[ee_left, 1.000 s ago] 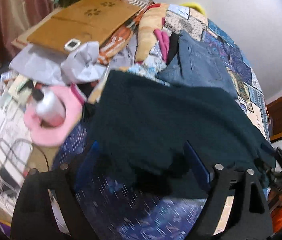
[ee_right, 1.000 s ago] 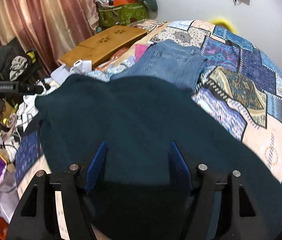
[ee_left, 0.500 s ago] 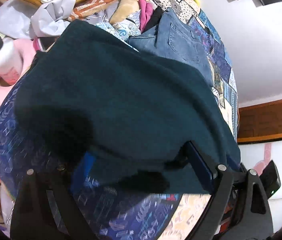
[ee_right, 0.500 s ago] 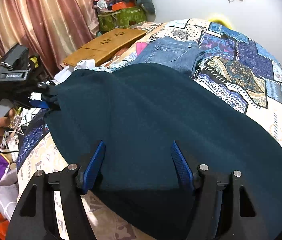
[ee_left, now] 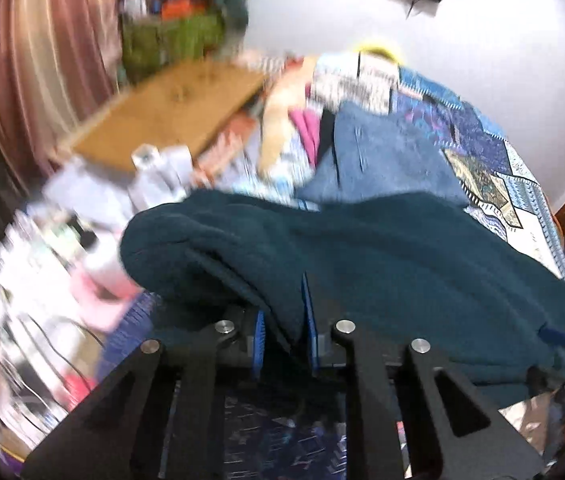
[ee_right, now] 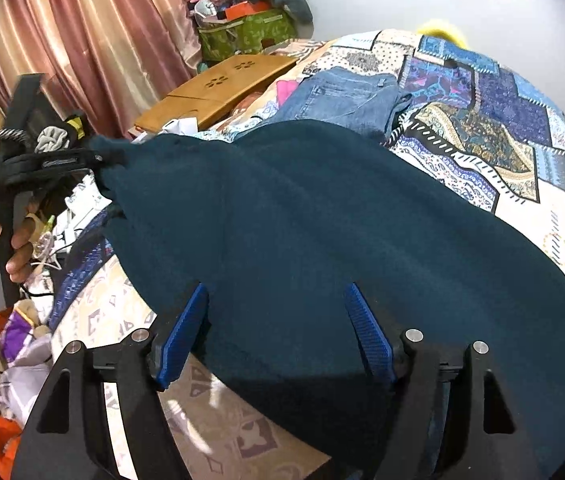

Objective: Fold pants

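Dark teal pants [ee_right: 322, 220] lie spread over the patchwork bedspread [ee_right: 502, 152]; they also show in the left wrist view [ee_left: 382, 248]. My left gripper [ee_left: 284, 320] is shut on a fold of the pants at their near edge. In the right wrist view it [ee_right: 102, 160] holds the pants' left corner, lifted off the bed. My right gripper [ee_right: 278, 332] is open, its blue pads on either side of the pants' near part, which lies between them.
Folded blue jeans [ee_right: 342, 92] lie on the bed beyond the teal pants. A wooden lap table [ee_right: 218, 84] stands at the bed's far left, with a green bag [ee_right: 246, 34] and curtains [ee_right: 82, 48] behind. Clutter and cables lie at the left [ee_left: 42, 300].
My left gripper has shut on the pants' edge and lifted it, and its view swung up toward the wall. My right gripper stays open over the cloth.
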`<state>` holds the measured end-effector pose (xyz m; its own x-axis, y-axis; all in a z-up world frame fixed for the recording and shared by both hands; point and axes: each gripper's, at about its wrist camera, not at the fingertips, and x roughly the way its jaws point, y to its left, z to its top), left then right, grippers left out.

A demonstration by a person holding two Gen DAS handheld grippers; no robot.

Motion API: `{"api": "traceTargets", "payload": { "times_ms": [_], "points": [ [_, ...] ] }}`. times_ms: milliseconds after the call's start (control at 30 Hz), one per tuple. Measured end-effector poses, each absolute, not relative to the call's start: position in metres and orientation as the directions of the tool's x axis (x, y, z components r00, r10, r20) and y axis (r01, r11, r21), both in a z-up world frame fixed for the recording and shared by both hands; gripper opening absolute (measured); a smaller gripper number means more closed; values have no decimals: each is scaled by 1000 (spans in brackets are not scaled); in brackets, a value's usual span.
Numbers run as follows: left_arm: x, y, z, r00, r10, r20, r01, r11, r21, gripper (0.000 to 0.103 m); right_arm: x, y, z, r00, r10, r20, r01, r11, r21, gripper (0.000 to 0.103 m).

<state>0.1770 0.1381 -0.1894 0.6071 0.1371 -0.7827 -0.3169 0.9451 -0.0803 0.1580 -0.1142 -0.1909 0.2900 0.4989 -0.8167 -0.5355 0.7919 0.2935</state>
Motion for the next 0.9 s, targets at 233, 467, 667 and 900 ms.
{"api": "traceTargets", "payload": {
  "times_ms": [233,467,667,900],
  "points": [
    [162,156,-222,554,94,-827,-298,950,-91,18,177,-121,-180,345,495,-797,-460,830,316,69],
    [148,164,-245,525,4,-851,-306,934,-185,35,186,-119,-196,350,424,-836,-420,868,264,69],
    [141,200,-240,526,-52,-849,-361,890,-278,73,171,-126,-205,337,427,-839,-420,866,272,72],
    [155,229,-251,520,-125,-845,-425,820,-383,74,154,-134,-200,345,420,-839,-431,865,256,74]
  ]
}}
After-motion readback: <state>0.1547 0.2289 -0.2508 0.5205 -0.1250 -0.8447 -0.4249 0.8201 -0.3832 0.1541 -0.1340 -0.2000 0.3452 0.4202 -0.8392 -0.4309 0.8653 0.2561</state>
